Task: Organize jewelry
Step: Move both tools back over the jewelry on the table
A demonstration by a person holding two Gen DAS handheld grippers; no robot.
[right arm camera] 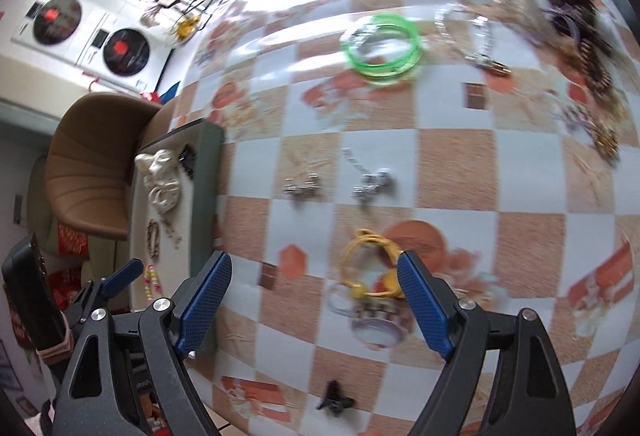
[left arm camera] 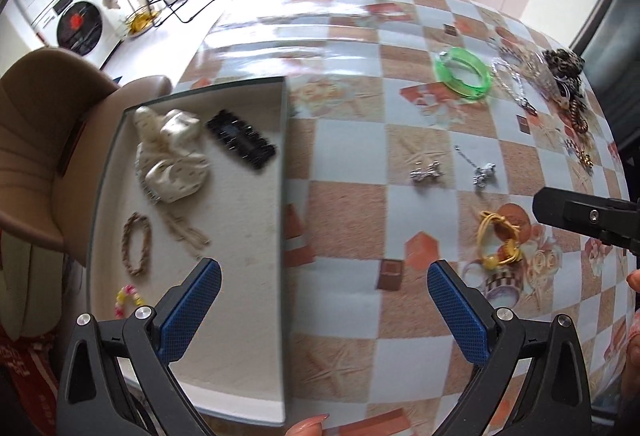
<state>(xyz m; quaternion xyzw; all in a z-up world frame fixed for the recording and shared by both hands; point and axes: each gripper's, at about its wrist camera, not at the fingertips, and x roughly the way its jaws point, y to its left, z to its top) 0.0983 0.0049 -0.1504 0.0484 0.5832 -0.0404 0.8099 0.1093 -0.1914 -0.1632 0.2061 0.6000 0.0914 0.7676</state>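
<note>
Right gripper (right arm camera: 316,300), jaws spread wide and holding nothing, hung above the checked tablecloth (right arm camera: 460,172). The yellow hair tie (right arm camera: 370,264) lay just ahead, touching or nearly touching its right-hand finger. Judged light, soft and springy, the tie would best be pinched across its bundled loops, not on the hard yellow bead. Left gripper (left arm camera: 324,300) was likewise open and empty, straddling the right edge of the tray (left arm camera: 240,316).
</note>
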